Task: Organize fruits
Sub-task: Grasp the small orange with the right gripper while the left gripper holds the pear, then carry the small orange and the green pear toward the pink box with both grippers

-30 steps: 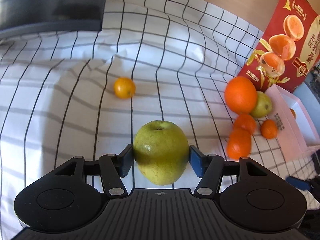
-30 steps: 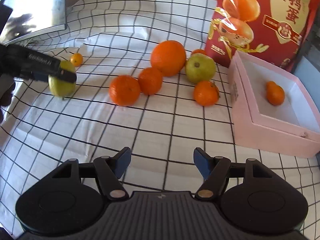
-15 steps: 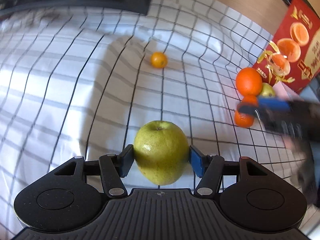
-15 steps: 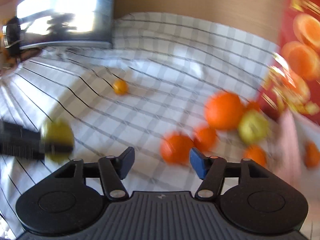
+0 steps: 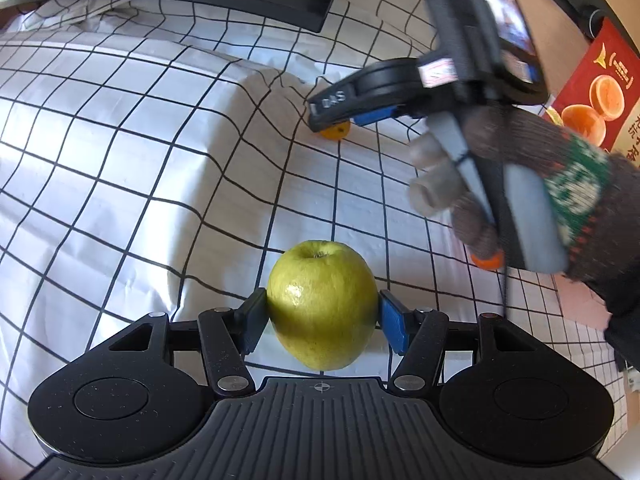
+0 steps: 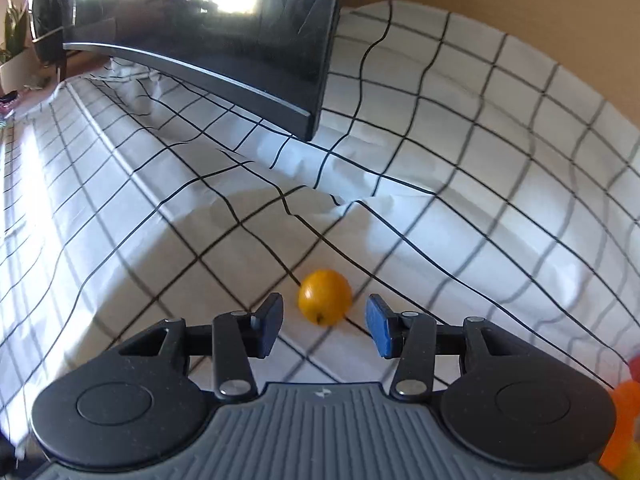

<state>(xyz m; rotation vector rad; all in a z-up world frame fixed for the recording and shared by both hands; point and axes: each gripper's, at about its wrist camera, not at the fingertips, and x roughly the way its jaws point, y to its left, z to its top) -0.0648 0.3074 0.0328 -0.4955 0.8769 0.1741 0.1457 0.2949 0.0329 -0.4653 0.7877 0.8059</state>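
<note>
My left gripper (image 5: 322, 320) is shut on a green apple (image 5: 322, 304) and holds it above the checked cloth (image 5: 120, 160). My right gripper (image 6: 325, 320) is open, its fingers on either side of a small orange fruit (image 6: 325, 297) that lies on the cloth, not touching it. In the left wrist view the right gripper (image 5: 340, 114) hangs over the same small orange fruit (image 5: 335, 133), held by a gloved hand (image 5: 500, 184).
A dark monitor (image 6: 208, 28) stands at the back of the cloth (image 6: 460, 160). A red printed box (image 5: 592, 92) is at the far right. A pink box edge (image 5: 580, 300) and blurred oranges (image 6: 624, 404) lie on the right.
My right gripper has swung left, away from the orange pile, to the small orange fruit and now straddles it. My left gripper still holds the apple and has shifted a little.
</note>
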